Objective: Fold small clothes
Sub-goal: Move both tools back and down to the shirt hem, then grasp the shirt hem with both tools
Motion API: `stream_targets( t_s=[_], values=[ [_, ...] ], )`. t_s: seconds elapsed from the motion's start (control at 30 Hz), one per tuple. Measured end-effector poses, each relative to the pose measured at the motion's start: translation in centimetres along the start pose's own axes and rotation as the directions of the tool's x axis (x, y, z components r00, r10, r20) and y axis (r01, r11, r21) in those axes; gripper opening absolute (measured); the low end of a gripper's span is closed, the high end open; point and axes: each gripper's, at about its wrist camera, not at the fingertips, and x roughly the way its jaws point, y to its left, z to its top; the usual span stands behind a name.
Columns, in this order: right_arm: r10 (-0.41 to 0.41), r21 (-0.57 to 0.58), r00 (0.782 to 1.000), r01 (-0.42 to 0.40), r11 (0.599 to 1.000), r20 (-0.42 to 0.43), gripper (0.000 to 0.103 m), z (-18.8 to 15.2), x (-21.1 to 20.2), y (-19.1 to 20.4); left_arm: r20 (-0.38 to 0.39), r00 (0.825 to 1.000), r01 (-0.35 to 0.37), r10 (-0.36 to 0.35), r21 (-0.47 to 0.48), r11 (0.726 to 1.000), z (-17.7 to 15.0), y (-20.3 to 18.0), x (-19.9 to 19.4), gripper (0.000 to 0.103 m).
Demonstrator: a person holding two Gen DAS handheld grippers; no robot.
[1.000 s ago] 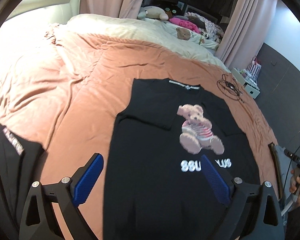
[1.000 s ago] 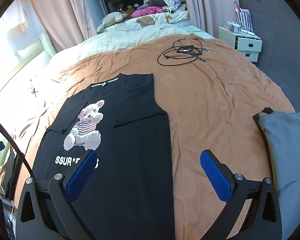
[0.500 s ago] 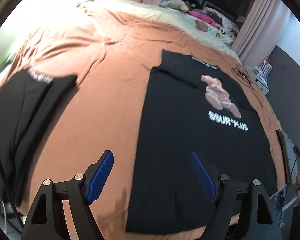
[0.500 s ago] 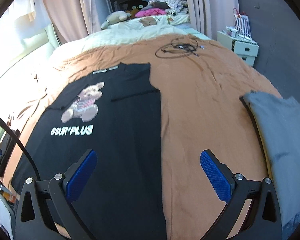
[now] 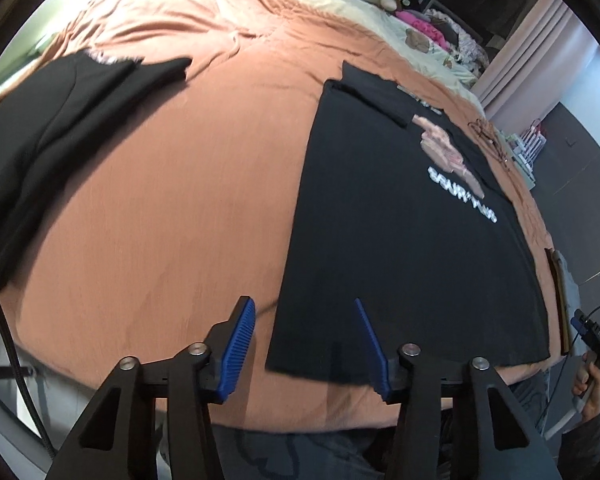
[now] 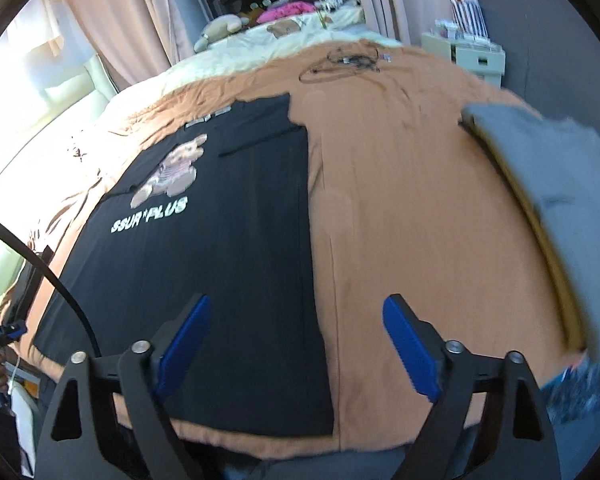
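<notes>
Between left gripper fingers: black t-shirt hem corner, untouched.

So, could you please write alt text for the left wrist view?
A black bear-print T-shirt lies flat on an orange-brown bedspread, its near-left hem corner between the open blue fingers of the left gripper, which have just been closing. Folded black clothes lie far left.

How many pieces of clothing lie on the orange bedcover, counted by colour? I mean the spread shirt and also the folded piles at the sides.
Black: 2, the T-shirt with the bear print spread flat, and the folded black garment on its left.
Grey: 1, the folded grey garment at the right edge of the orange bedcover.
Total: 3.
</notes>
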Motion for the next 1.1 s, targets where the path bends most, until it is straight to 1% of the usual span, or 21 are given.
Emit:
stream_targets(
  t_s=[0.07,0.13,0.2,0.27,0.37,0.5,0.6,0.63,0.73,0.83,0.9,0.97,1.0,1.07,1.1],
  values=[
    [0.009,0.026,1.0,-0.009,1.0,-0.027,0.075,-0.9,0.2,-0.7,-0.018,1.0,0.005,-0.005,-0.017,1.0,-0.8,0.4,0.4,0.046],
    [0.021,0.049,0.999,-0.019,0.999,-0.042,0.072,-1.6,0.4,-1.4,-0.036,0.999,0.009,-0.01,-0.033,0.999,-1.5,0.7,0.9,0.044],
    [0.037,0.077,0.997,-0.032,0.996,-0.065,0.07,-2.0,0.8,-1.9,-0.052,0.998,0.031,-0.033,-0.051,0.998,-2.0,1.0,1.3,0.041],
    [0.056,0.102,0.995,-0.047,0.994,-0.088,0.065,-2.5,1.4,-2.4,-0.061,0.997,0.039,-0.043,-0.06,0.997,-2.3,1.1,1.6,0.041],
    [0.066,0.131,0.992,-0.052,0.99,-0.106,0.065,-2.9,1.9,-3.1,-0.066,0.996,0.05,-0.055,-0.075,0.996,-2.5,1.3,1.5,0.041],
    [0.103,0.207,0.988,-0.078,0.975,-0.114,0.065,-3.0,2.3,-4.5,-0.075,0.993,0.084,-0.094,-0.131,0.988,-2.1,2.4,1.7,0.041],
    [0.168,0.282,0.978,-0.128,0.951,-0.124,0.064,-3.3,2.8,-5.8,-0.077,0.989,0.109,-0.123,-0.164,0.98,-1.9,2.9,1.9,0.041],
    [0.194,0.306,0.974,-0.15,0.94,-0.118,0.062,-3.4,2.9,-6.1,-0.077,0.989,0.114,-0.128,-0.169,0.979,-1.9,2.9,1.9,0.041],
    [0.266,0.363,0.959,-0.214,0.907,-0.1,0.062,-3.6,3.0,-7.0,-0.078,0.985,0.139,-0.156,-0.191,0.972,-1.6,2.9,2.0,0.041],
    [0.309,0.396,0.946,-0.249,0.884,-0.096,0.059,-4.0,3.2,-7.6,-0.076,0.979,0.167,-0.188,-0.226,0.96,-1.7,3.0,1.9,0.041],
    [0.34,0.424,0.937,-0.277,0.862,-0.081,0.058,-4.4,3.1,-8.2,-0.075,0.974,0.19,-0.216,-0.258,0.947,-2.0,3.3,1.8,0.041],
    [0.387,0.45,0.919,-0.316,0.835,-0.074,0.048,-4.9,3.3,-8.6,-0.073,0.97,0.205,-0.234,-0.28,0.938,-2.4,3.4,1.6,0.041],
    [0.408,0.461,0.91,-0.331,0.824,-0.077,0.048,-5.1,3.6,-8.6,-0.071,0.967,0.214,-0.244,-0.294,0.932,-2.7,3.5,1.5,0.041],
    [0.417,0.459,0.906,-0.338,0.821,-0.078,0.047,-5.5,4.1,-8.6,-0.066,0.964,0.226,-0.259,-0.314,0.922,-2.9,3.7,1.4,0.041],
    [0.413,0.455,0.908,-0.339,0.823,-0.07,0.047,-5.8,4.4,-8.3,-0.062,0.963,0.23,-0.264,-0.325,0.917,-2.9,3.8,1.3,0.041]
  ],
)
